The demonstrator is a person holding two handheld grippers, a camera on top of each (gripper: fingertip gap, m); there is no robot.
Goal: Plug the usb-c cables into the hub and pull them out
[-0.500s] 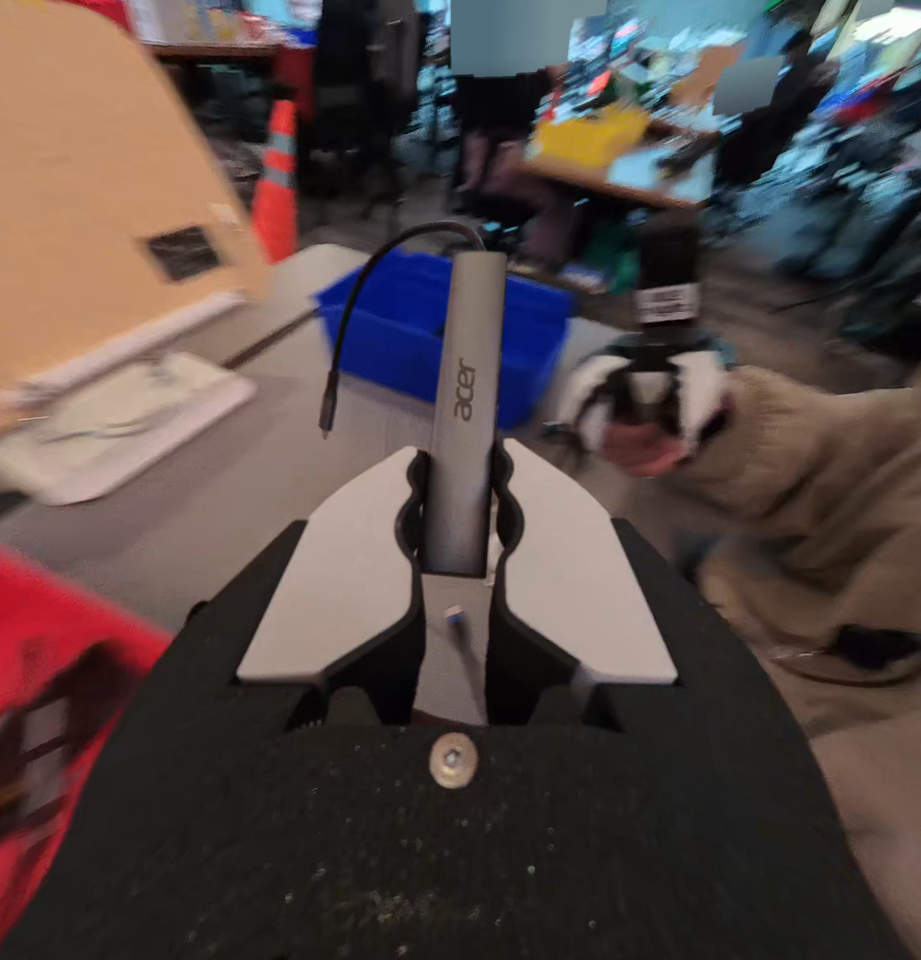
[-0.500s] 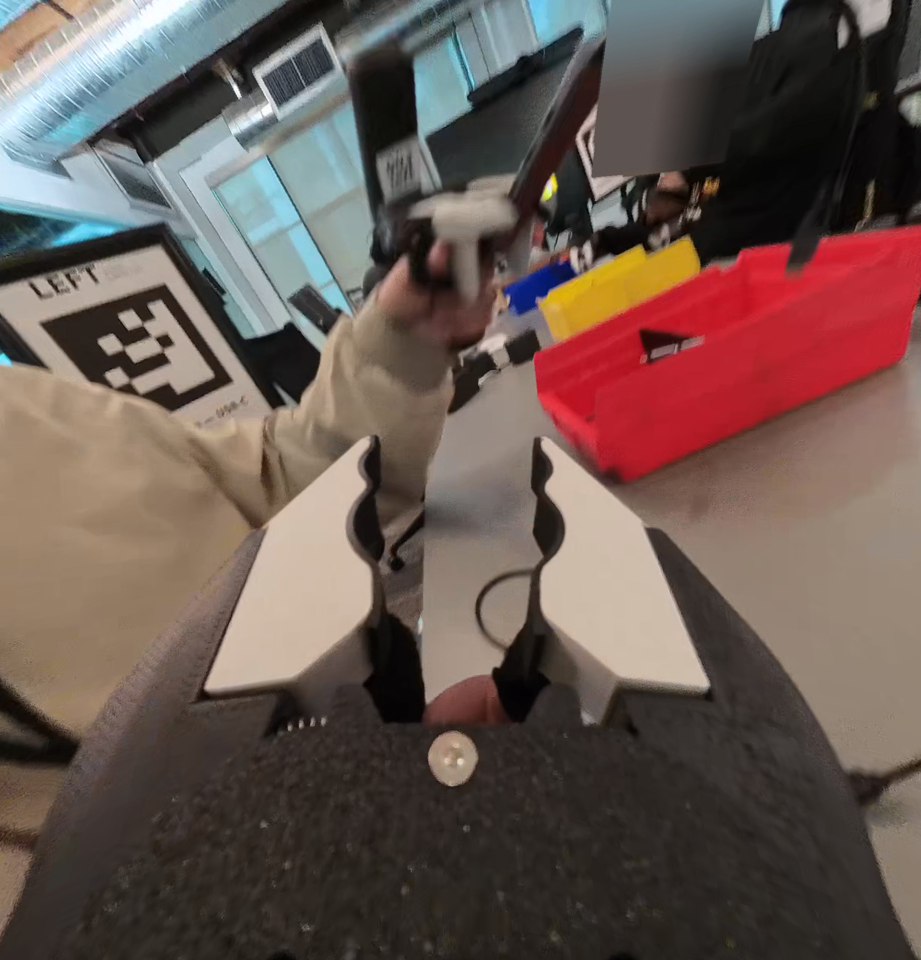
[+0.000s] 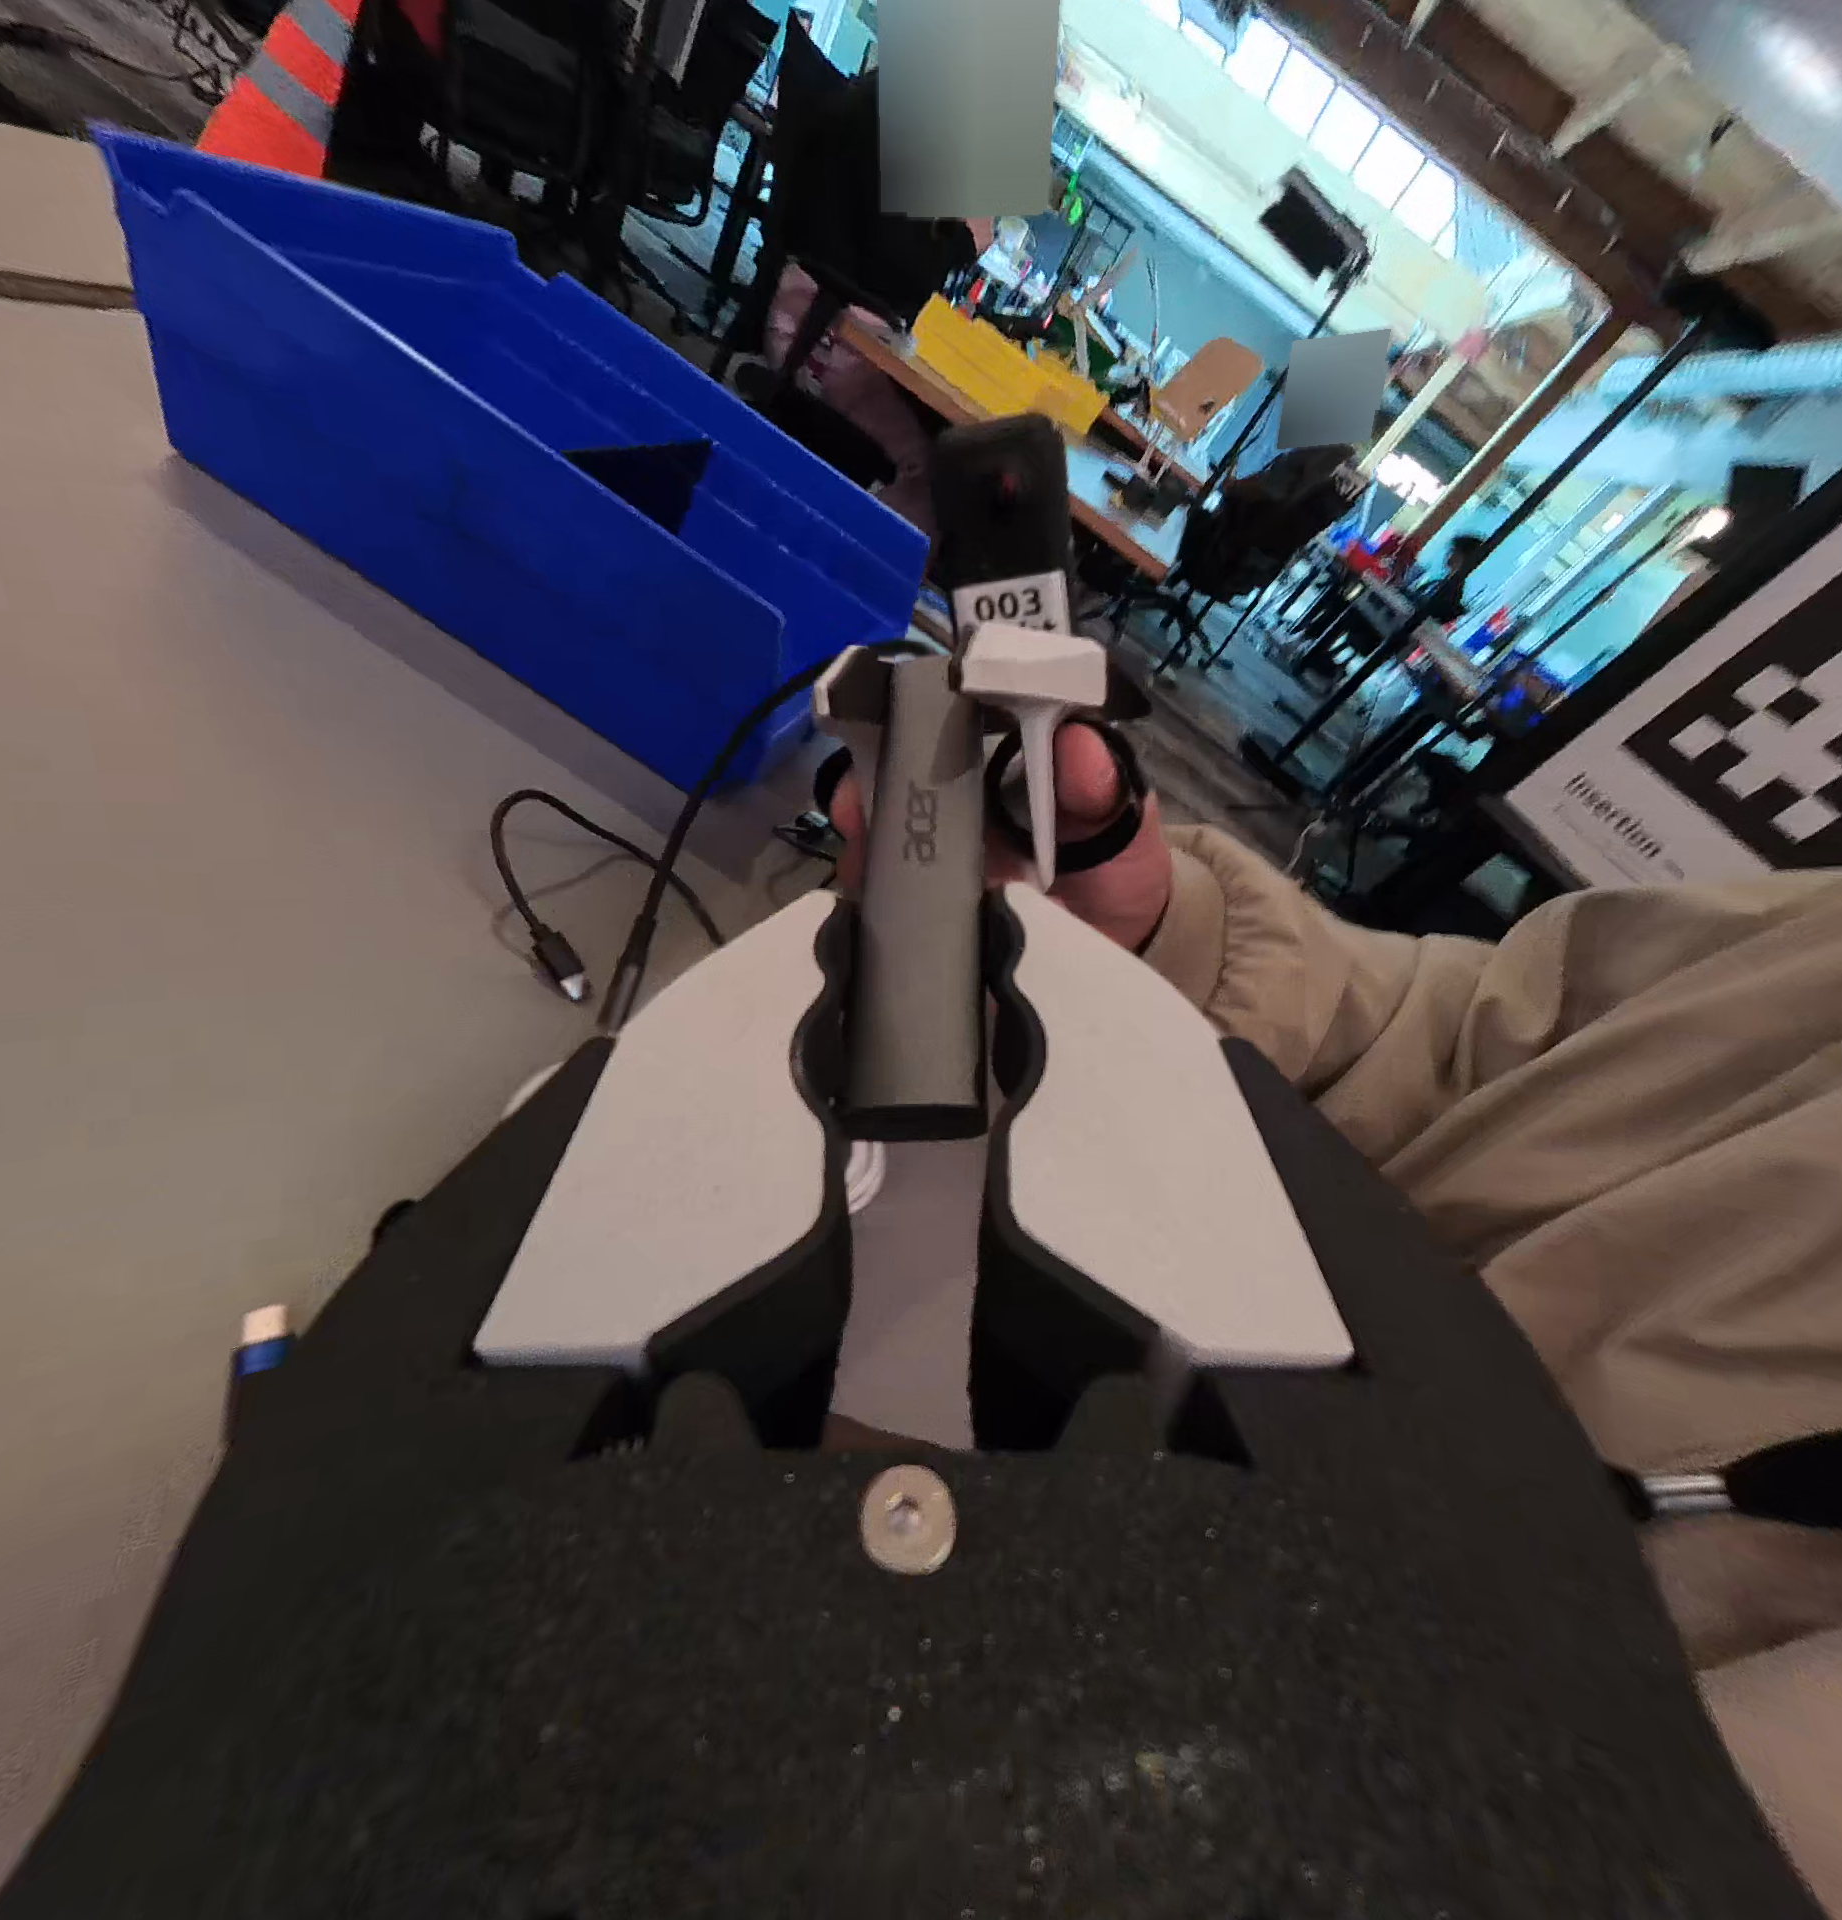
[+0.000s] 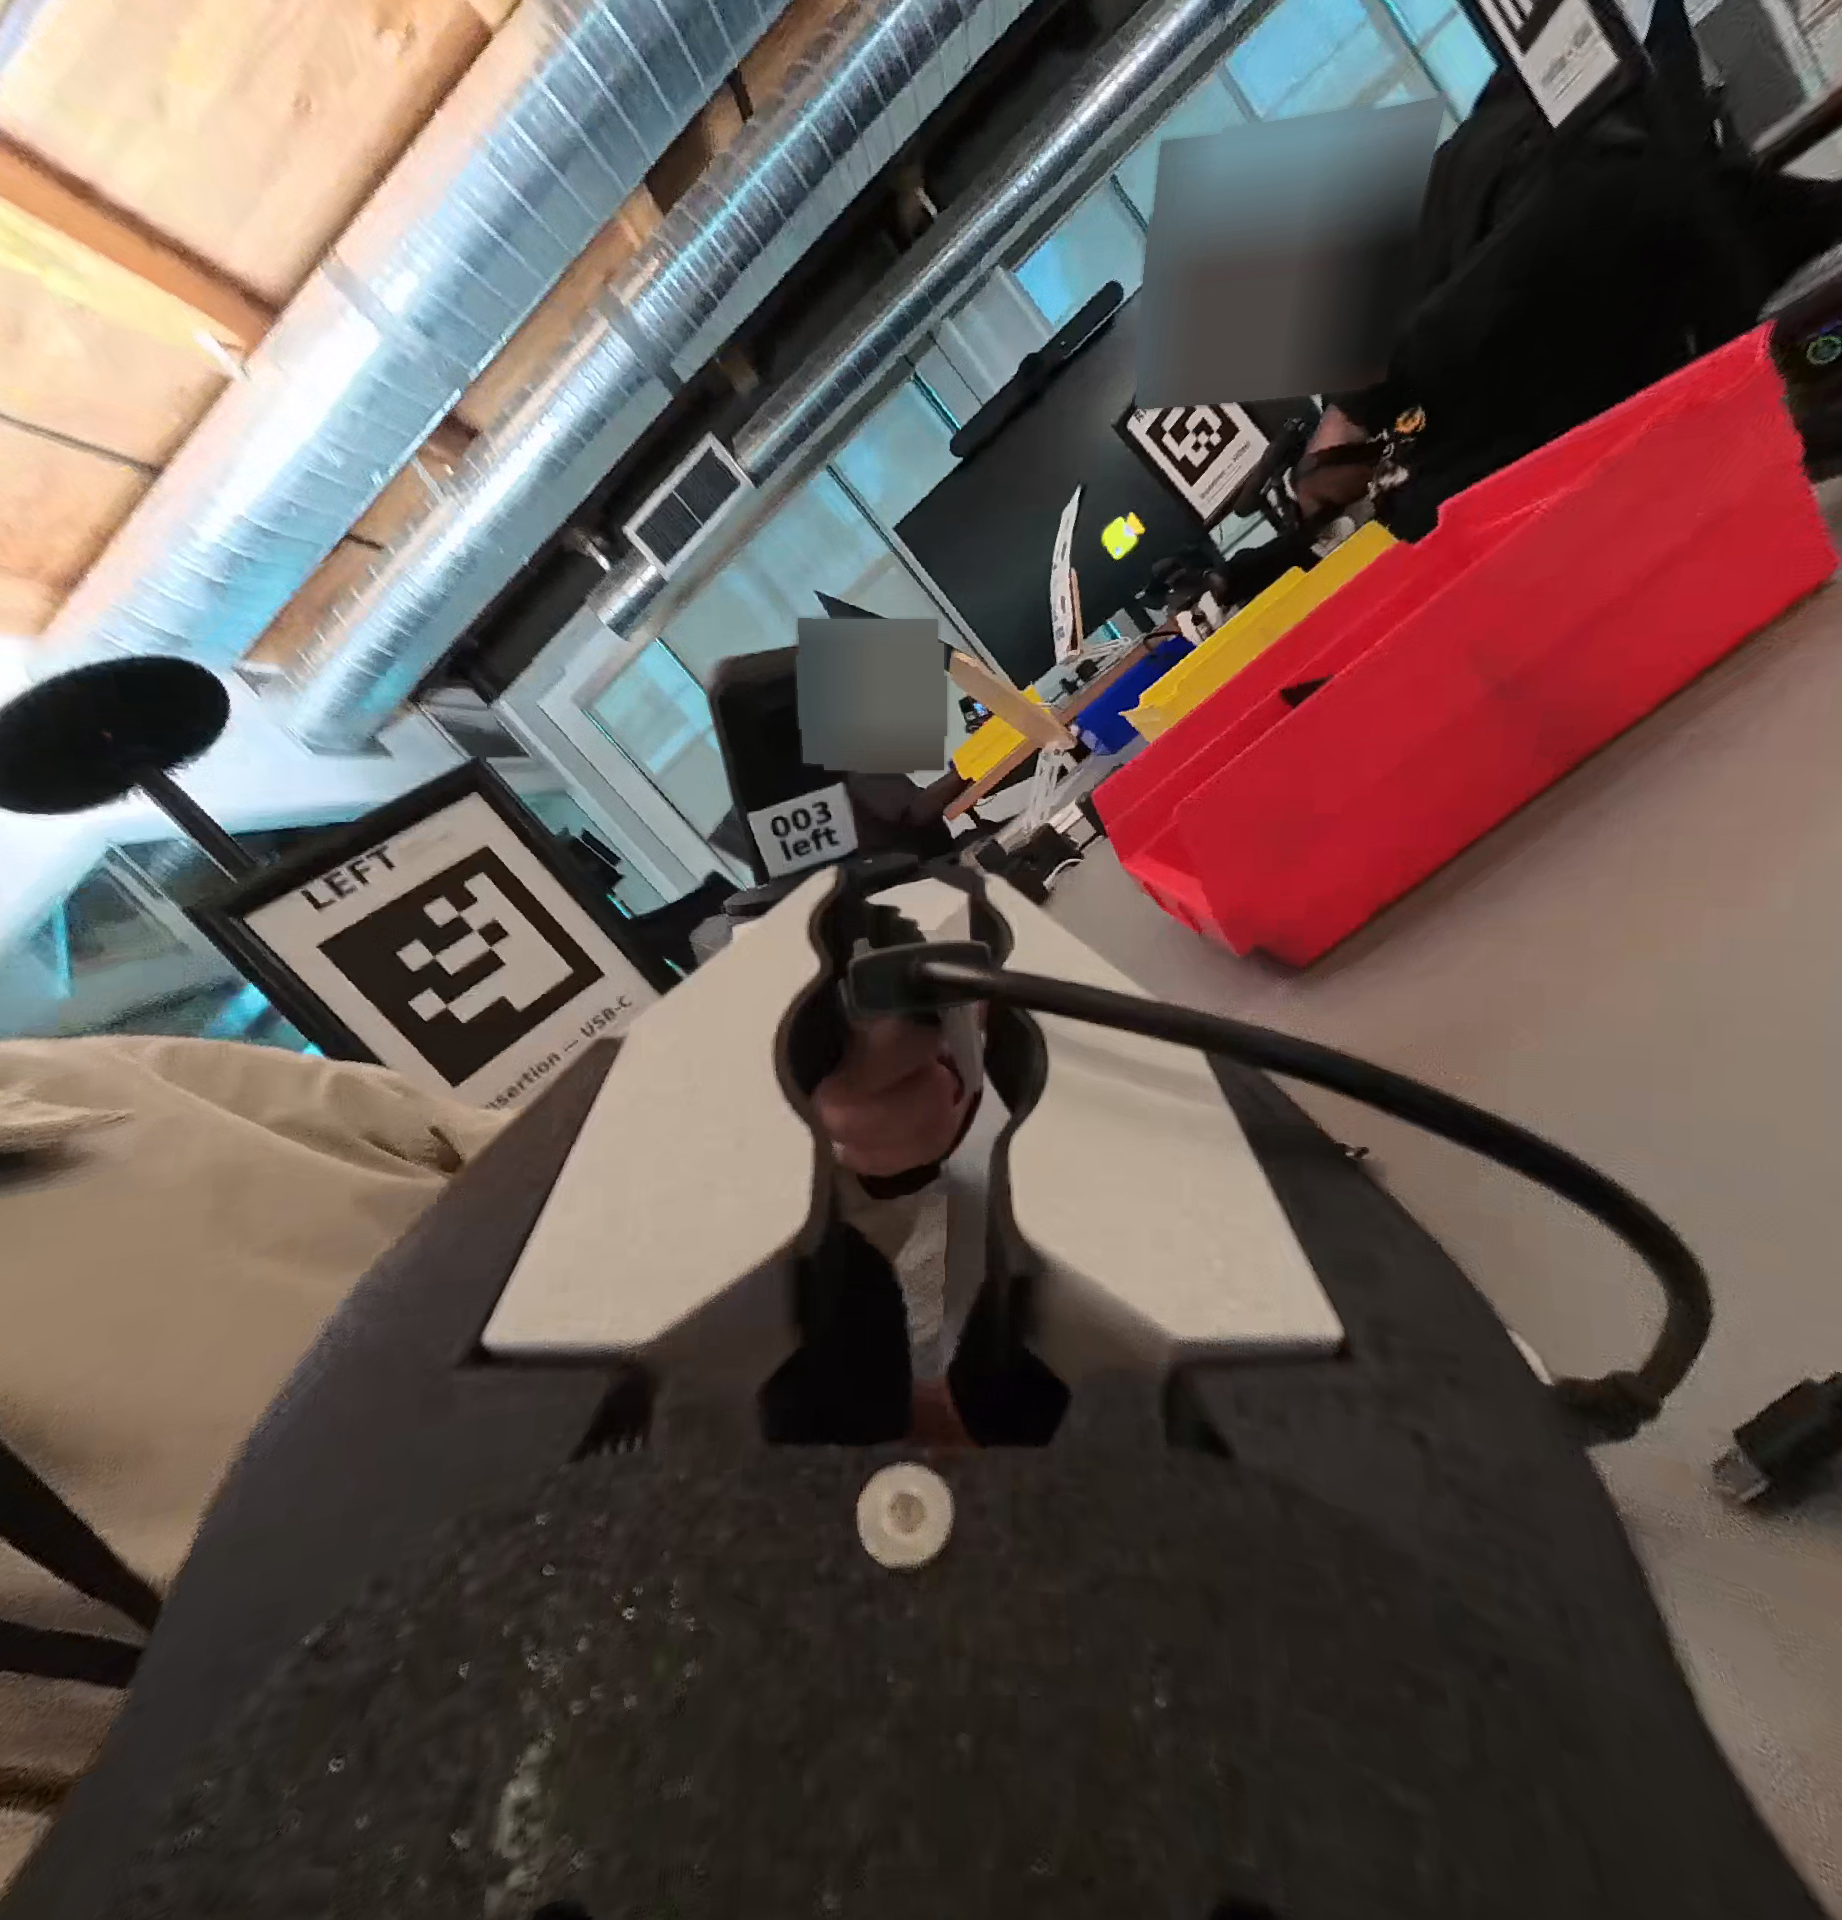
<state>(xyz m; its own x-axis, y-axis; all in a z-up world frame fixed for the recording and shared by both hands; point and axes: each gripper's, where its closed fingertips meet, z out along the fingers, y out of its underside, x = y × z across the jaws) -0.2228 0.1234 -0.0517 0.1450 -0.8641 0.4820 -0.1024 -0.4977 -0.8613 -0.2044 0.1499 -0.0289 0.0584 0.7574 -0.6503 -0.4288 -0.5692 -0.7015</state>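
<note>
Left wrist view: left claw (image 3: 912, 997) clenched on the grey hub (image 3: 917, 914), held upright above the bench (image 3: 221, 935). Right claw (image 3: 958, 675) at the hub's far end, around it. Hub's own black cable (image 3: 678, 831) hanging down toward the bench; a loose usb-c cable (image 3: 543, 894) lying just beside it, near the blue bin (image 3: 460, 499).

Right wrist view: right claw (image 4: 912, 935) clenched on the black plug end (image 4: 881, 977) of the hub's cable, which curves off right to the bench. Red bin (image 4: 1468, 707) well beyond. Another plug (image 4: 1790, 1439) lying on the bench, lower right.
</note>
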